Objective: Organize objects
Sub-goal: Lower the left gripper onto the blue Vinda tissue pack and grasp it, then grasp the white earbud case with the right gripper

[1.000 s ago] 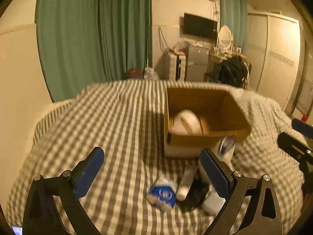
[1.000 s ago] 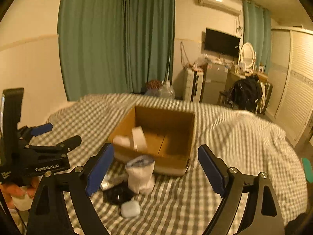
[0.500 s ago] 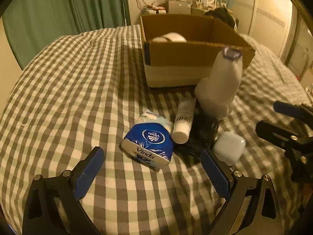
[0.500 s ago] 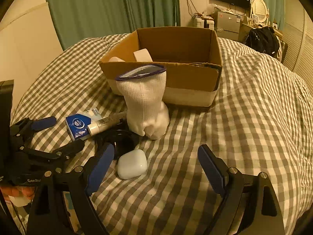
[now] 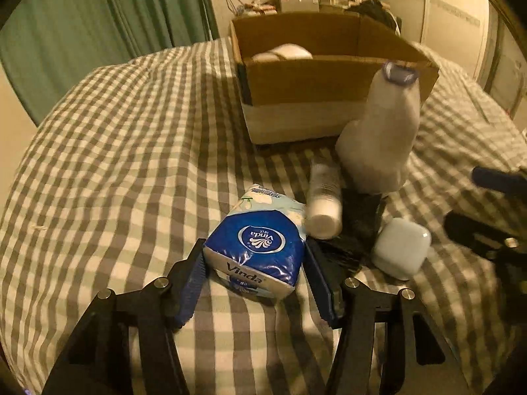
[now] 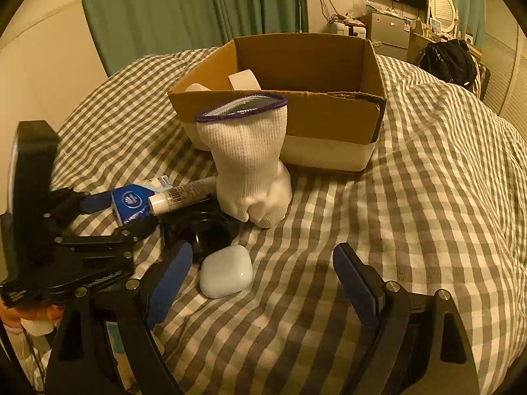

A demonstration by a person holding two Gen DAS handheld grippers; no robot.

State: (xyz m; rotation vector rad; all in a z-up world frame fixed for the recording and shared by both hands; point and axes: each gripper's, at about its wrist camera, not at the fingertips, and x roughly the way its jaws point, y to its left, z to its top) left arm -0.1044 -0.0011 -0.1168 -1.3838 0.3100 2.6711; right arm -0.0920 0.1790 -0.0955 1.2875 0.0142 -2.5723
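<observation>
The left gripper (image 5: 255, 283) has its blue-padded fingers (image 5: 189, 288) pressed against both sides of the blue Vinda tissue pack (image 5: 255, 250), which sits low in the centre of the left wrist frame on the checked bed cover (image 5: 115, 171). The right gripper (image 6: 260, 283) stands wide apart with nothing between its fingers (image 6: 354, 279), hovering over the cover at the bottom of its own frame.

Just right of the tissue pack lies a white tube (image 5: 322, 197), its capped end toward the camera, resting on a black object (image 5: 359, 227). A white rounded case (image 5: 400, 247) lies right of that, touching the black object's edge. Behind them a white sock (image 5: 382, 138) with a purple-trimmed opening stands upright, directly in front of the cardboard box (image 5: 313, 82) in the upper middle of the frame. White items (image 5: 283, 52) lie inside the box at its left. Green curtains (image 6: 197, 10) hang in the upper left.
</observation>
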